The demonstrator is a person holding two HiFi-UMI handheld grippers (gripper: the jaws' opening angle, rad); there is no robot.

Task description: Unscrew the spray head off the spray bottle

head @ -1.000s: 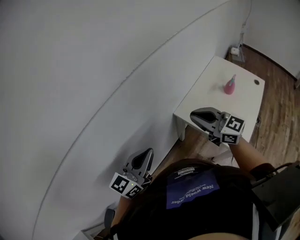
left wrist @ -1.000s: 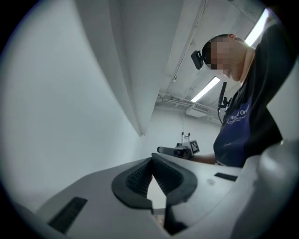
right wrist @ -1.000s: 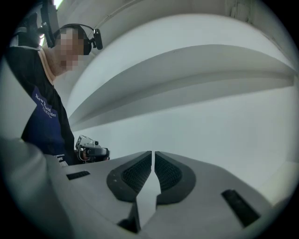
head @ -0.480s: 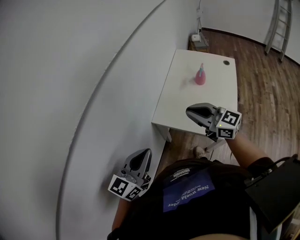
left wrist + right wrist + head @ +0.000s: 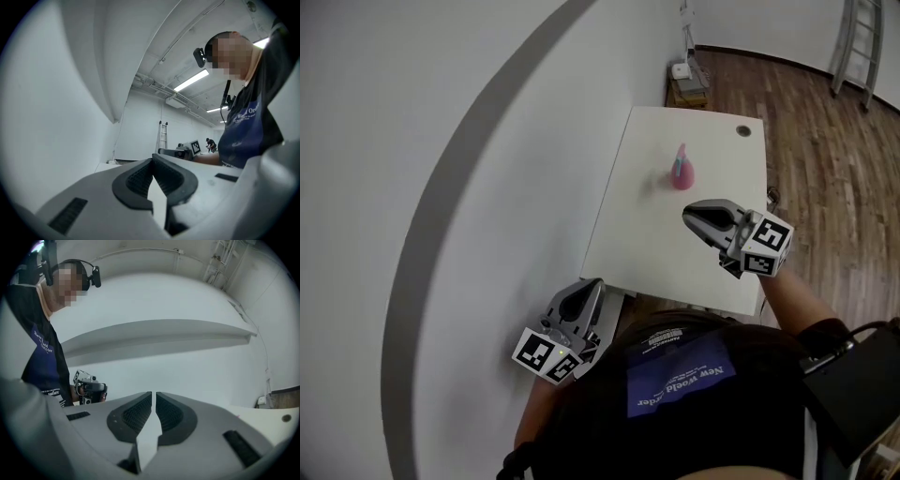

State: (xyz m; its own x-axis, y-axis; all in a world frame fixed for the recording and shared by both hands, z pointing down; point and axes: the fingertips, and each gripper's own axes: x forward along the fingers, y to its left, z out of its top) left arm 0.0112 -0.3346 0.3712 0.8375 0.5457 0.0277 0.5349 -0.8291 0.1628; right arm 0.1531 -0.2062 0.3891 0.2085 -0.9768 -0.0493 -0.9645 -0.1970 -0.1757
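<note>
A small pink spray bottle (image 5: pixel 681 170) with a pale spray head stands upright on the white table (image 5: pixel 642 234), about mid-table. My right gripper (image 5: pixel 688 214) hovers over the table's near right part, shut and empty, some way short of the bottle. My left gripper (image 5: pixel 595 284) is shut and empty too, held by the table's near left corner, close to the white wall. In the left gripper view the jaws (image 5: pixel 152 159) meet with nothing between them and the right gripper (image 5: pixel 178 151) shows beyond. The right gripper view shows closed jaws (image 5: pixel 153 395) and the left gripper (image 5: pixel 89 387) in the distance.
A white wall (image 5: pixel 441 169) runs along the table's left side. The table has a round cable hole (image 5: pixel 743 131) at its far right corner. A small box (image 5: pixel 687 82) sits on the wooden floor (image 5: pixel 834 169) beyond the table, and a ladder (image 5: pixel 853 37) stands farther right.
The view has swung toward the table, which now lies nearer and more centred. Both grippers have come closer to it; the right one now hangs over its surface. Jaws stayed closed.
</note>
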